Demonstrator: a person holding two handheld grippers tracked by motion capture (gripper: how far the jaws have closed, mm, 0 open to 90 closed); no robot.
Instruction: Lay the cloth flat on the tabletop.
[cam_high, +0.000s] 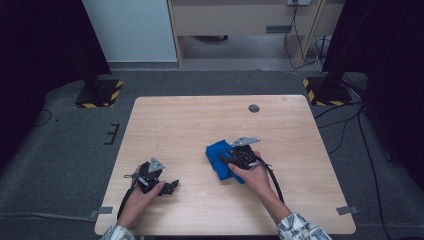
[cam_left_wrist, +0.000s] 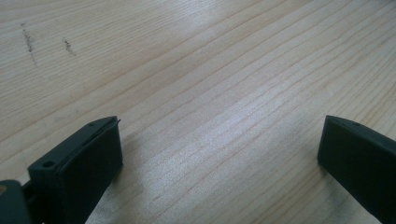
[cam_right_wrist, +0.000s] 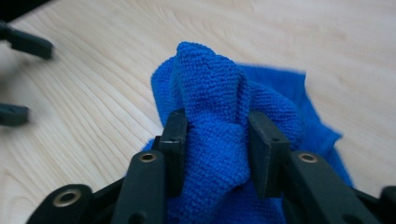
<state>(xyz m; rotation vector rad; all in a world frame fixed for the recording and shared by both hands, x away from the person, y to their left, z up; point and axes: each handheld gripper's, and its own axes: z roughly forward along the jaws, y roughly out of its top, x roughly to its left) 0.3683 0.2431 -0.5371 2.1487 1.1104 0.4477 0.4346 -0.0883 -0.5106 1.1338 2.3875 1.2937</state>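
The blue cloth (cam_high: 218, 159) lies bunched up on the bench (cam_high: 200, 125), a bit right of the middle and on the side near the person. The right gripper (cam_high: 231, 161) is right at the cloth, coming at it from the right. In the right gripper view a thick fold of the blue cloth (cam_right_wrist: 212, 112) stands up between the two black jaws, and both jaws press against its sides. So the right gripper (cam_right_wrist: 215, 140) is holding the cloth, with its jaws partly apart around the fat fold. The rest of the cloth spreads out on the wood behind and beside the jaws.

The left gripper (cam_high: 167, 187) rests low by the near left part of the bench, well apart from the cloth. In the left gripper view its jaws stand wide, with only bare wood between them.

The bench is light wood with fine lines in it. A small round grey cap (cam_high: 254, 108) sits near its far edge. Around the bench is a dark grey floor (cam_high: 70, 150). Two black stands with yellow and black stripes (cam_high: 100, 92) sit on the floor past the far corners. Cables (cam_high: 345, 125) lie on the floor at the right.
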